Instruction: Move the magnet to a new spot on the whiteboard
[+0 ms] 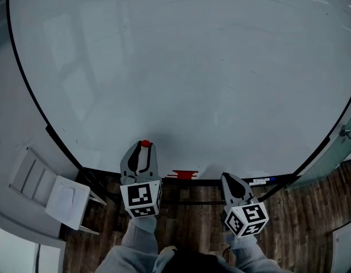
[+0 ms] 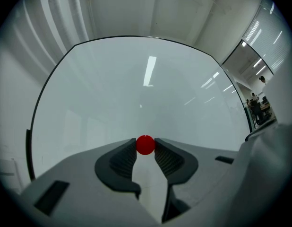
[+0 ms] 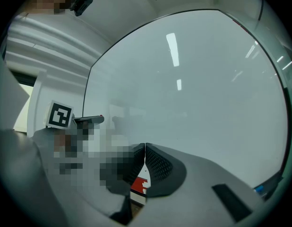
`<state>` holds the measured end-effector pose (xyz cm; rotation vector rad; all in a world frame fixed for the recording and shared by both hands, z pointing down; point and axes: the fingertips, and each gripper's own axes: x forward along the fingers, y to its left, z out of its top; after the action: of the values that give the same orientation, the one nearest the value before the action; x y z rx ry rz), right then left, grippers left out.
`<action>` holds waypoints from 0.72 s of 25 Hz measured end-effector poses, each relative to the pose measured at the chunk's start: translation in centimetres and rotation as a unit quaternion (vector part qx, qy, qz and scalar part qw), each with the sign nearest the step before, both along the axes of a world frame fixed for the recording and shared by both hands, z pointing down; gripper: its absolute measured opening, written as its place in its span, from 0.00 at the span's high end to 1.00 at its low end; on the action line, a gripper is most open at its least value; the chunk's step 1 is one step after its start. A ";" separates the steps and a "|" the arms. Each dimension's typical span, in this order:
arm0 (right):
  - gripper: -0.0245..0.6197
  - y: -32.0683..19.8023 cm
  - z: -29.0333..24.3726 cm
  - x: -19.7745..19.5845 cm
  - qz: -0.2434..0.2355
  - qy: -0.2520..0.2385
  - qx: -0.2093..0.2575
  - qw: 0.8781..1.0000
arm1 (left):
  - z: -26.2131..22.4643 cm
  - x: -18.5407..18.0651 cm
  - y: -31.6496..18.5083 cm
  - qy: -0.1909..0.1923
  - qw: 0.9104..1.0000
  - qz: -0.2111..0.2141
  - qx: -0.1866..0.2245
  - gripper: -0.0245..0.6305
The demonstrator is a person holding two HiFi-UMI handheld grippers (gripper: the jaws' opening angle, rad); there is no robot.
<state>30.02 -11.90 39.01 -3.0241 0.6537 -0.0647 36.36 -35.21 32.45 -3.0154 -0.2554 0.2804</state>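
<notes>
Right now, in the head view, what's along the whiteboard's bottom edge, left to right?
White slatted frame → left gripper, jaws shut on the small round red magnet → flat red block → right gripper, jaws shut.

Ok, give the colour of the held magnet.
The magnet is red; left gripper view shows it best.

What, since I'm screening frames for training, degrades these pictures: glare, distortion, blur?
Head view: fisheye bows the whiteboard frame, light dim and even. Left gripper view: ceiling-lamp streaks glare on the board, yet the red magnet is sharp. Right gripper view: similar streaks, mosaic patches over the lower left.
</notes>
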 end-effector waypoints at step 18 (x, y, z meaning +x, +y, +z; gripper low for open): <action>0.92 4.1 1.0 -4.0 0.004 -0.006 0.008 1.000 | 6.3 -7.7 3.3 -0.078 0.996 0.037 -0.010 0.77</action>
<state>26.03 -7.84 40.04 -3.0077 0.6392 -0.0757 28.64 -31.93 38.73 -3.0544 -0.3796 0.0522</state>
